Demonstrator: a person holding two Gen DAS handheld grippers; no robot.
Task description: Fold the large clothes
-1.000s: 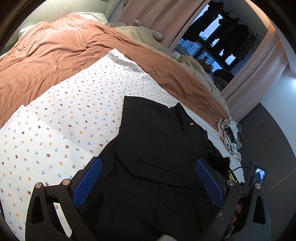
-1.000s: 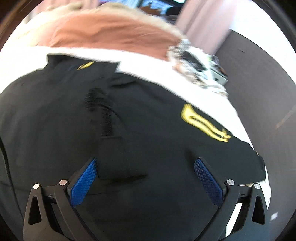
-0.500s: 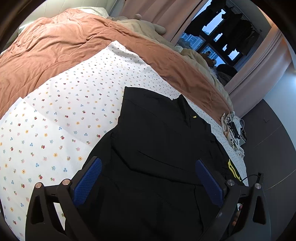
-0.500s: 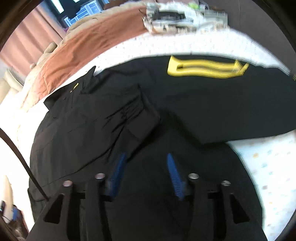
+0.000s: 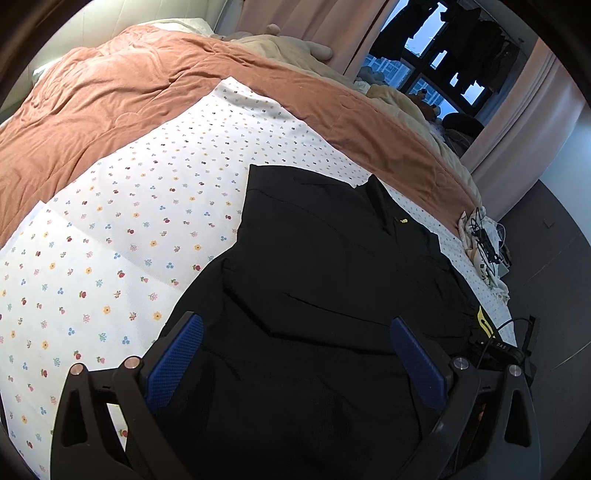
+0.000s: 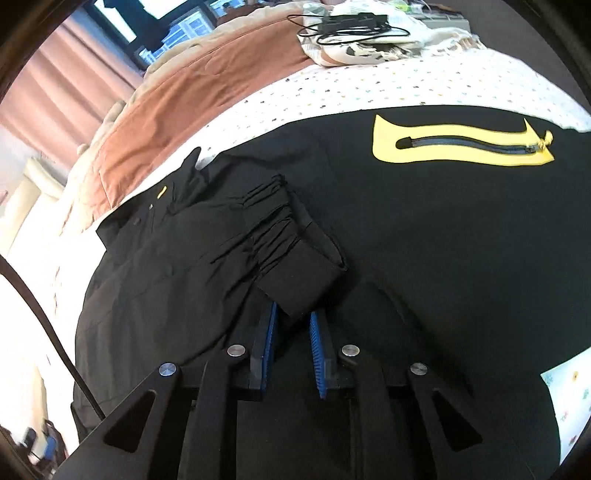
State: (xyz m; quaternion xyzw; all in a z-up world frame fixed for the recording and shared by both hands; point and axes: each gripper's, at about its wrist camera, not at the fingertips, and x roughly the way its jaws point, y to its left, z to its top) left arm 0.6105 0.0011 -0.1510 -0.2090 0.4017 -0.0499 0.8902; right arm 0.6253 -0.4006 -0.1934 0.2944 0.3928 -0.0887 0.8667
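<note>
Black jacket [image 5: 325,280] lies flat on the flowered sheet [image 5: 122,221], below the rust quilt [image 5: 122,96]. Left gripper [image 5: 295,354] hovers over the jacket, jaws spread wide, released. Right gripper [image 6: 291,332] is clenched on the sleeve cuff [image 6: 299,284].

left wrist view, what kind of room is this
Most likely a bedroom at home: a bed with a flower-print sheet and a rust-coloured quilt, pink curtains beside a window, and a black jacket spread out for folding.

Black jacket [image 6: 424,229] on floral sheet [image 6: 369,85], right tool [image 6: 291,325] pinching its folded sleeve cuff [image 6: 299,284]
</note>
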